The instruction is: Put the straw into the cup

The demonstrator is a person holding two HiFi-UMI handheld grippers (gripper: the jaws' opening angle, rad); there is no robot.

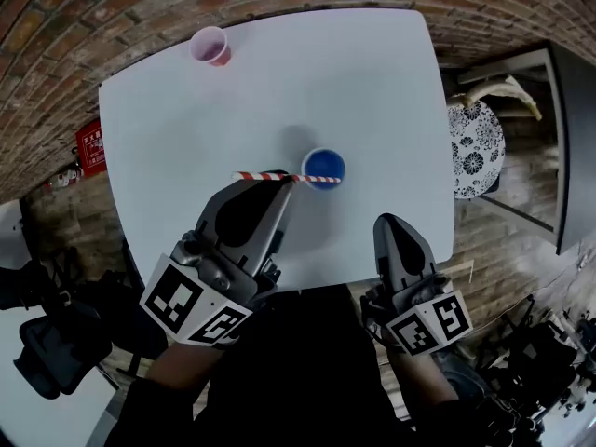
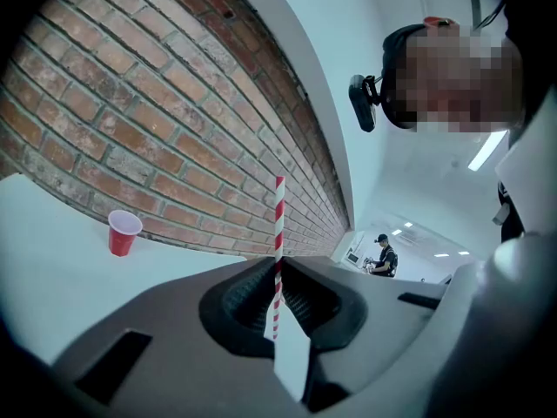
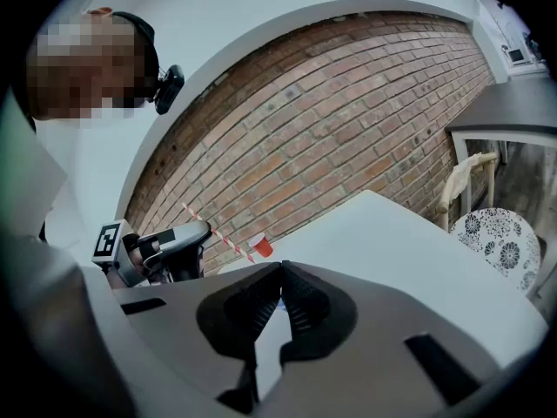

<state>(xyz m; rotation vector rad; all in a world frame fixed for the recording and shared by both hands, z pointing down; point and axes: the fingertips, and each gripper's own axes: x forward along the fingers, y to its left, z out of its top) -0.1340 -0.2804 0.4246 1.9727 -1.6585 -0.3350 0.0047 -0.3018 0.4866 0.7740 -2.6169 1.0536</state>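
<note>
My left gripper [image 1: 282, 190] is pinching the thin red-and-white striped paper straw [image 1: 270, 176] partway along its length, ribbed dark pads clamped tight on it. The straw lies level, its far end reaching across the mouth of the small round blue cup [image 1: 323, 167] on the smooth white table [image 1: 372, 91]. So the straw is picked up and hovering by the cup, I'd judge, but not in it: tipping it upright and dropping it in is left. My right gripper [image 1: 389, 223] hangs near the table edge, jaws pressed together on nothing. A red plastic cup [image 1: 210, 47] sits far off.
</note>
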